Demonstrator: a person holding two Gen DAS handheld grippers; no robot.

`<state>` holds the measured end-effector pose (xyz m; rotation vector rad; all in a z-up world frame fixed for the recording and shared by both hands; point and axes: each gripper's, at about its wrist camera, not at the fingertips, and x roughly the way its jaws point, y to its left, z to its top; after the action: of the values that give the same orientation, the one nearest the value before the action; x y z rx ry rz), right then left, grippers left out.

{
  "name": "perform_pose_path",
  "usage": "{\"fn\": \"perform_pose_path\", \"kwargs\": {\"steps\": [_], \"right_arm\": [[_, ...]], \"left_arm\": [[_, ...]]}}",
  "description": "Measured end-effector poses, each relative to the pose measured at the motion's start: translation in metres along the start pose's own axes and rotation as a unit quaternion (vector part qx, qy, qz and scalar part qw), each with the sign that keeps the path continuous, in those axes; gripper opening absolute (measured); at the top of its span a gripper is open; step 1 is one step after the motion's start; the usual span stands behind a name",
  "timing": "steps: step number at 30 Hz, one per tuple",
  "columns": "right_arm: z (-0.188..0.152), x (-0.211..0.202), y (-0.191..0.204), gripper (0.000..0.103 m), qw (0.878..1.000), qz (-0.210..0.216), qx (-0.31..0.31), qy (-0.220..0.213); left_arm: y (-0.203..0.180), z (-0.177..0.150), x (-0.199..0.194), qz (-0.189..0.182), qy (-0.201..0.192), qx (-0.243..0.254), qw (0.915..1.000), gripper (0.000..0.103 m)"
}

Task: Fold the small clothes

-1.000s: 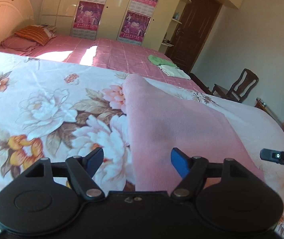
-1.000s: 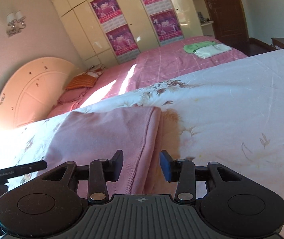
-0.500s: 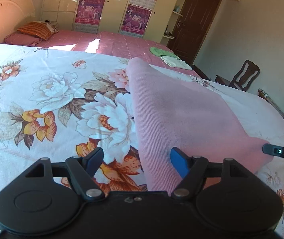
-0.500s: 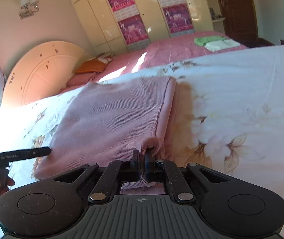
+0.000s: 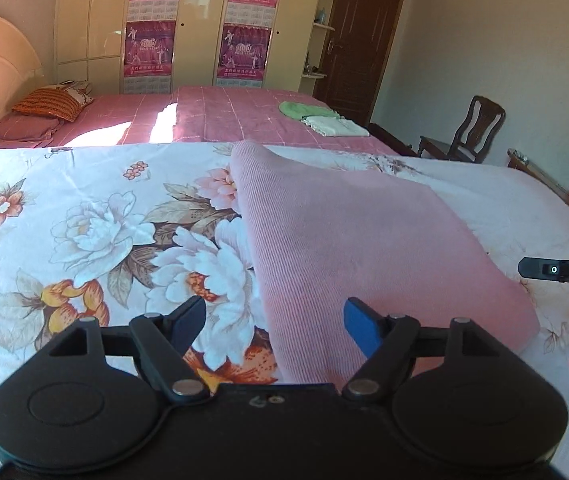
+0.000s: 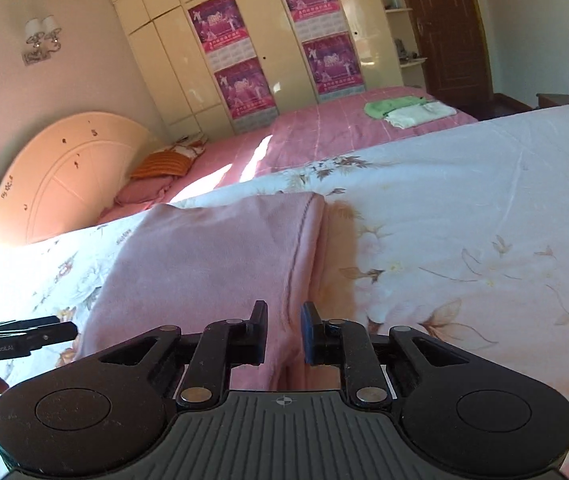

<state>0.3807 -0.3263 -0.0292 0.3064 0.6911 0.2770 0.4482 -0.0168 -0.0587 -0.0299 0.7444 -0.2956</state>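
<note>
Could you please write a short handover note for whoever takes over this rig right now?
Left tool: open, straddling the near left edge of the pink garment.
Right tool: open, nothing gripped, the garment's right edge between its fingers.
The garment lies folded flat on the floral bedsheet.
Done: at least one fold.
Left: possibly a further fold, though I can't tell from here.

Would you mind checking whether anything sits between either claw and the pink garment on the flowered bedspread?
Nothing visible does. The left claw is open over the left edge of the pink garment, and the right claw is open astride its right hem. Only the flowered bedspread lies around it.
</note>
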Motion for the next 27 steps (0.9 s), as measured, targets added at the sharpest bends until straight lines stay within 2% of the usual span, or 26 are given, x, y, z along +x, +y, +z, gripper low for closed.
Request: {"fn": "perform_pose_path", "kwargs": {"steps": [1, 2, 4, 5, 6, 8, 11, 13, 14, 17, 19, 20, 21, 24, 27], "right_arm": [[-0.003, 0.014, 0.004, 0.017, 1.000, -0.005, -0.021, 0.020], [-0.007, 0.032, 0.005, 0.017, 0.997, -0.030, -0.043, 0.056], [-0.004, 0.043, 0.001, 0.017, 0.996, -0.045, -0.046, 0.058], [0.003, 0.042, -0.002, 0.018, 0.997, -0.047, -0.030, 0.056], [0.010, 0.036, -0.001, 0.018, 0.998, -0.044, -0.029, 0.033], [0.022, 0.034, 0.004, 0.018, 0.998, -0.039, -0.052, 0.002], [0.038, 0.054, 0.009, 0.018, 0.996, -0.044, -0.072, 0.001], [0.047, 0.072, 0.008, 0.017, 0.996, -0.048, -0.074, 0.002], [0.051, 0.080, 0.005, 0.018, 0.996, -0.049, -0.071, 0.004], [0.061, 0.103, 0.001, 0.018, 0.996, -0.047, -0.069, 0.015], [0.065, 0.121, 0.001, 0.017, 0.995, -0.048, -0.077, 0.028], [0.067, 0.130, 0.000, 0.017, 0.995, -0.044, -0.078, 0.040], [0.068, 0.139, -0.002, 0.017, 0.995, -0.040, -0.082, 0.048], [0.070, 0.160, -0.004, 0.017, 0.992, -0.044, -0.100, 0.059], [0.075, 0.171, -0.014, 0.017, 0.994, -0.037, -0.082, 0.060]], "left_arm": [[-0.003, 0.000, 0.017, 0.016, 0.032, 0.013, 0.9993, 0.078], [-0.001, -0.001, 0.026, 0.010, 0.040, 0.010, 0.9991, 0.080], [0.006, 0.005, 0.024, 0.001, 0.039, -0.015, 0.9991, 0.080], [0.005, 0.009, 0.018, 0.003, 0.021, -0.007, 0.9997, 0.079], [0.003, 0.014, 0.013, 0.009, 0.000, 0.003, 1.0000, 0.076], [0.002, 0.025, 0.011, 0.002, -0.027, 0.008, 0.9996, 0.075], [-0.006, 0.049, 0.017, -0.027, -0.064, 0.008, 0.9976, 0.074], [-0.019, 0.064, 0.023, -0.055, -0.079, 0.033, 0.9948, 0.074], [-0.027, 0.073, 0.030, -0.068, -0.078, 0.049, 0.9935, 0.074], [-0.036, 0.091, 0.070, -0.105, -0.019, 0.053, 0.9929, 0.074], [-0.035, 0.093, 0.096, -0.089, 0.005, 0.055, 0.9945, 0.074], [-0.032, 0.091, 0.111, -0.068, 0.027, 0.058, 0.9956, 0.073], [-0.027, 0.087, 0.121, -0.060, 0.037, 0.050, 0.9962, 0.077], [-0.023, 0.078, 0.126, -0.052, 0.024, 0.051, 0.9971, 0.078], [-0.023, 0.077, 0.130, -0.043, 0.016, 0.038, 0.9982, 0.078]]}}
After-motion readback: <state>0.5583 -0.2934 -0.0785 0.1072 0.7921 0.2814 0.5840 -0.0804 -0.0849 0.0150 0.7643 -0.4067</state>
